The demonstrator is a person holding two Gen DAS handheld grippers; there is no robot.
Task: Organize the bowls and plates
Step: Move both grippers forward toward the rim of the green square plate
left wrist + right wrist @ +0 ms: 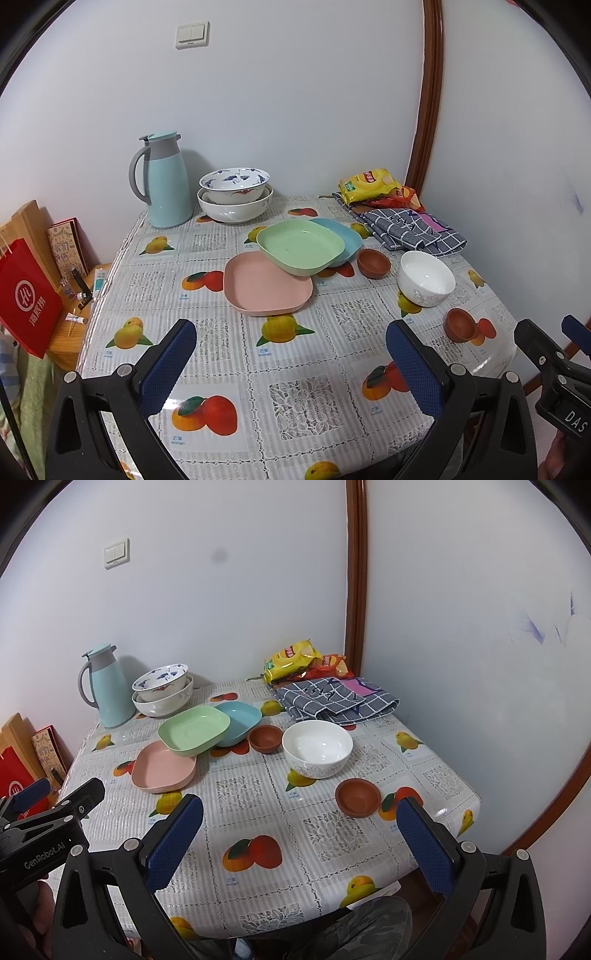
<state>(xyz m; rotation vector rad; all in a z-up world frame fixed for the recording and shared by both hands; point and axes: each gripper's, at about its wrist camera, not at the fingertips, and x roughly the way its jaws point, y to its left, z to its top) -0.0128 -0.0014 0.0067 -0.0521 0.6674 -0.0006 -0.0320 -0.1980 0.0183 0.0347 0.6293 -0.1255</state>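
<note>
Left claw (291,363): we see it wide apart, holding nothing; body reads "GenRobot.AI".
Right claw (301,836): wide apart, holding nothing; "DAS" shows.
Red bag (26,299): white Chinese logo.

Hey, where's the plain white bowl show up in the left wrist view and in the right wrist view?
Left wrist: white bowl right of centre, near the checked cloth.
Right wrist: white bowl at centre.
Shared landmark: the green plate lies to its left in both.

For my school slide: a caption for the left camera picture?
Open left gripper facing pink, green, blue plates.
</note>
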